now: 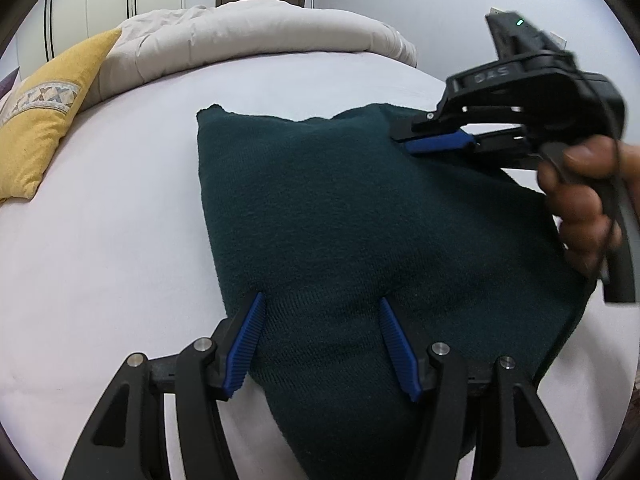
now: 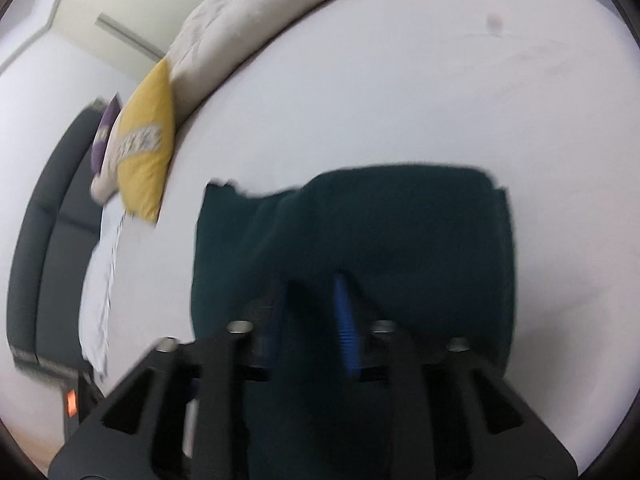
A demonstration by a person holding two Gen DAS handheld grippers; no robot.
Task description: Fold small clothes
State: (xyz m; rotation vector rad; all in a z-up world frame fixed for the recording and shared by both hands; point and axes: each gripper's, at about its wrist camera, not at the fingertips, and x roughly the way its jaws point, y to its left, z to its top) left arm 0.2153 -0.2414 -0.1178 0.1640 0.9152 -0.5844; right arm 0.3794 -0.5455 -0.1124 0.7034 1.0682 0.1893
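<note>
A dark green knitted garment (image 1: 360,216) lies on the white bed sheet (image 1: 120,220). My left gripper (image 1: 320,300) is open, its blue pads (image 1: 248,344) pressed down on the garment's near part, cloth bulging between them. My right gripper (image 1: 404,136), held by a hand, is at the garment's far right edge, shut on a fold of it. In the blurred right wrist view the garment (image 2: 400,232) is partly doubled over and a strip of it runs between the right gripper's fingers (image 2: 344,316); the right gripper (image 2: 312,280) is nearly closed.
A rolled beige duvet (image 1: 248,32) lies along the far side of the bed. A yellow cushion (image 1: 44,120) sits at the far left, also in the right wrist view (image 2: 144,152). A dark sofa (image 2: 48,248) stands beside the bed.
</note>
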